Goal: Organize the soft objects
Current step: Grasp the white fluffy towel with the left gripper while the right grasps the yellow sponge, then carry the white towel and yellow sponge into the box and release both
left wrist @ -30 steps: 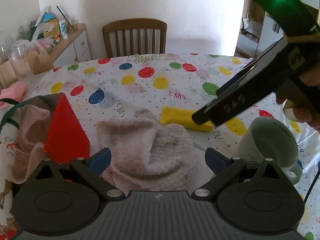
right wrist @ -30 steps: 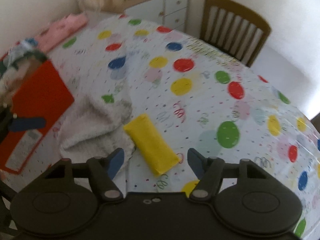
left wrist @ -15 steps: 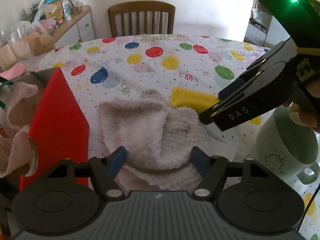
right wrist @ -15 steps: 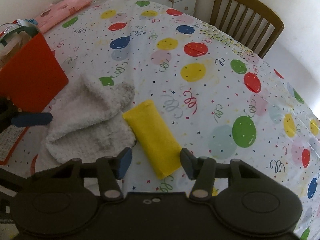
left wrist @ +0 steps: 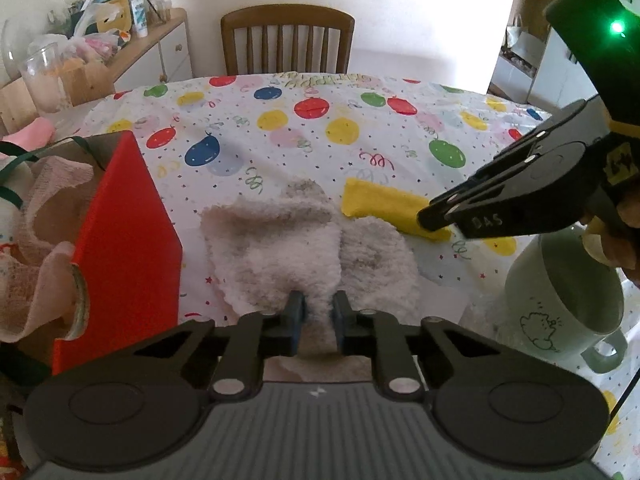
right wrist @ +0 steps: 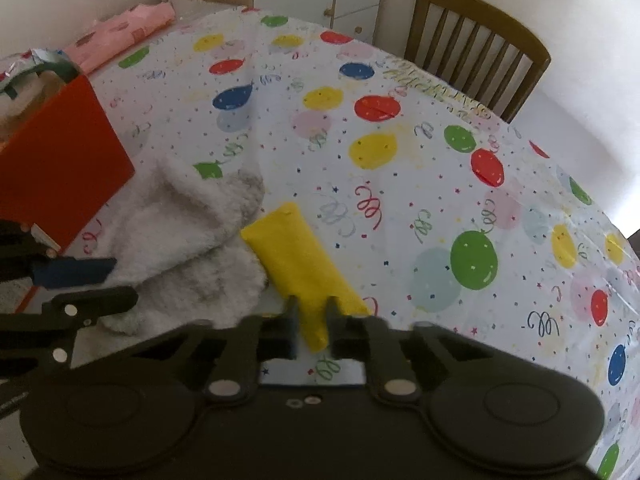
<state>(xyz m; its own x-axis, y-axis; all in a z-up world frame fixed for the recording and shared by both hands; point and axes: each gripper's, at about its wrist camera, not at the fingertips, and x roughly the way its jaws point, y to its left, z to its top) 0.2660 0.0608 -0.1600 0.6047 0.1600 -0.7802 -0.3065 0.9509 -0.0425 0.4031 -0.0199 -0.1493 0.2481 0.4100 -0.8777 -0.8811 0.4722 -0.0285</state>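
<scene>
A fluffy pale pink towel point(left wrist: 296, 248) lies crumpled on the balloon-print tablecloth; it also shows in the right wrist view point(right wrist: 188, 248). My left gripper point(left wrist: 317, 322) is shut on the towel's near edge. A folded yellow cloth point(left wrist: 386, 208) lies just right of the towel; it also shows in the right wrist view point(right wrist: 304, 268). My right gripper point(right wrist: 311, 328) is shut on the yellow cloth's near end; it also shows in the left wrist view point(left wrist: 436, 216), coming in from the right.
A red bag point(left wrist: 128, 240) holding pink cloths stands at the left. A pale green mug point(left wrist: 568, 300) stands at the right under the right hand. A wooden chair point(left wrist: 288, 40) and a cluttered sideboard point(left wrist: 132, 52) are beyond the table.
Both grippers have closed: the left on the towel's near edge, the right on the yellow cloth's near end. Both have moved in closer to the cloths.
</scene>
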